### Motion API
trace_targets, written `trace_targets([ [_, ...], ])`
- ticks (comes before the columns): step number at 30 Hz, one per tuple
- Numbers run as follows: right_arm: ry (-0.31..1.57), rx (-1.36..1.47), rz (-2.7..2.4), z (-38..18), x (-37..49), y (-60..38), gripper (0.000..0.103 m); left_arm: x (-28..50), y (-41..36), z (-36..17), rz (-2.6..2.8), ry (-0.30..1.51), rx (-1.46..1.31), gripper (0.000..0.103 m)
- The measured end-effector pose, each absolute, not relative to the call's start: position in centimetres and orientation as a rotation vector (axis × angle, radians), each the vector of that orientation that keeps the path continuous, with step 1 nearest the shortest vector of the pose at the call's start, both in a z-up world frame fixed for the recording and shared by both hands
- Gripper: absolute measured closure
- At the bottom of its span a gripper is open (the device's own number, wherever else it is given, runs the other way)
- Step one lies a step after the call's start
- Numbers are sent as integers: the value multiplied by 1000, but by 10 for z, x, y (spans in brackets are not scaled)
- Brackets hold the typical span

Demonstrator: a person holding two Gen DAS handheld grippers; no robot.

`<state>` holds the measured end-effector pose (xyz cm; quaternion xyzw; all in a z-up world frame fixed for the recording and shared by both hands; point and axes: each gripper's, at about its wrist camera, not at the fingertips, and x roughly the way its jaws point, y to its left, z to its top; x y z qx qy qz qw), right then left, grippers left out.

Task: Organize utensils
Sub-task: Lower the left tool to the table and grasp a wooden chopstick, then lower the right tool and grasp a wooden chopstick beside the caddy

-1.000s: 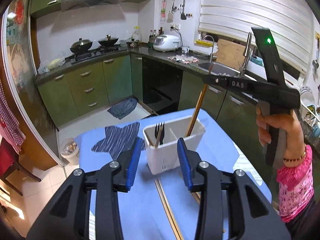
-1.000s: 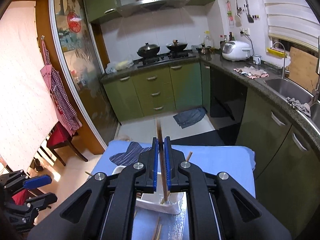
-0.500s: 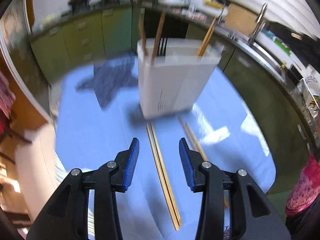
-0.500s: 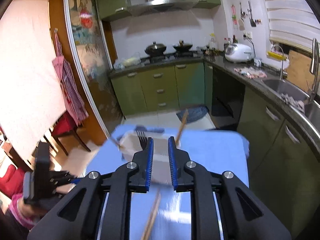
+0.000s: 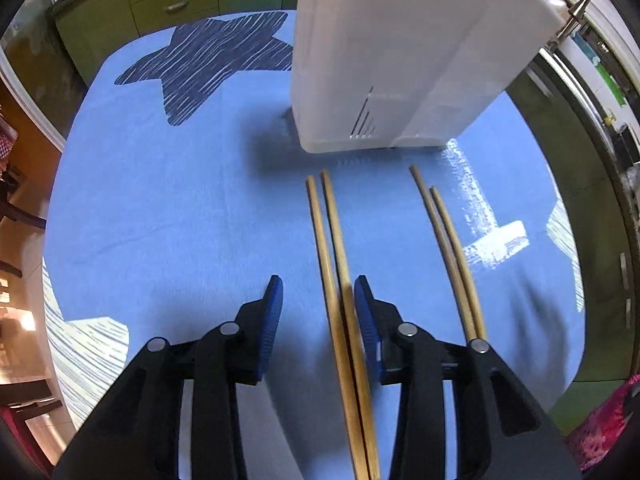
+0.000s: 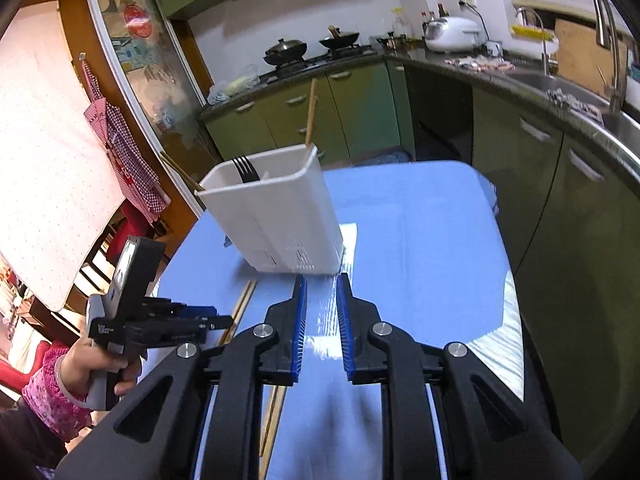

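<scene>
Reaching down with the left gripper (image 5: 318,288) for a pair of chopsticks (image 5: 332,240) lying on the blue tablecloth (image 5: 180,200) just in front of the white caddy (image 5: 400,60). By the look of the layout, the pick-up step of the sorting. Straddling that pair with jaws parted, having just been closing them; pressing nothing with the pads yet, though crowding the right-hand one. Leaving untouched a second pair (image 5: 444,232), also in front of the caddy and a little to the right. Calling next for a small sideways shift to centre the pair, a firm squeeze on both sticks together, then a lift over the caddy's rim. Against a second ago: looking steeply down from low over the cloth, no longer across at the caddy from above.

Hovering with the right gripper (image 6: 322,284) just in front of the caddy, jaws a narrow gap apart, holding nothing. Showing inside the caddy a black fork (image 6: 244,168) and one upright chopstick (image 6: 310,112). Against a second ago: no longer clamping the chopstick gripped then, probably dropped into the caddy, and parted slightly since.
</scene>
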<state>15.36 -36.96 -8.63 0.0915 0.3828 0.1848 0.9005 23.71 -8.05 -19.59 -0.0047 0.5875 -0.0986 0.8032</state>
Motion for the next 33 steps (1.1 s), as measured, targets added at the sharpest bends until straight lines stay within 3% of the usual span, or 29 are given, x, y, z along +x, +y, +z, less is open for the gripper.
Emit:
trace_targets([
  [2, 798, 203, 386, -89, 154, -371, 87, 239, -81, -200, -196, 1269, 5, 80],
  [6, 795, 213, 391, -90, 151, -370, 77, 240, -83, -200, -187, 1272, 17, 80],
  [13, 818, 186, 395, -92, 154, -357, 77, 243, -94, -202, -167, 1268, 60, 80],
  [15, 836, 158, 382, -96, 157, -351, 67, 242, -96, -203, -166, 1265, 45, 86],
  [16, 840, 147, 377, -97, 159, -349, 66, 242, -94, -203, -170, 1266, 25, 96],
  [26, 996, 20, 369, -147, 188, -306, 66, 217, -65, -153, -166, 1095, -33, 96],
  [33, 1110, -18, 431, -183, 205, -272, 85, 180, -56, -111, -182, 940, -21, 96],
])
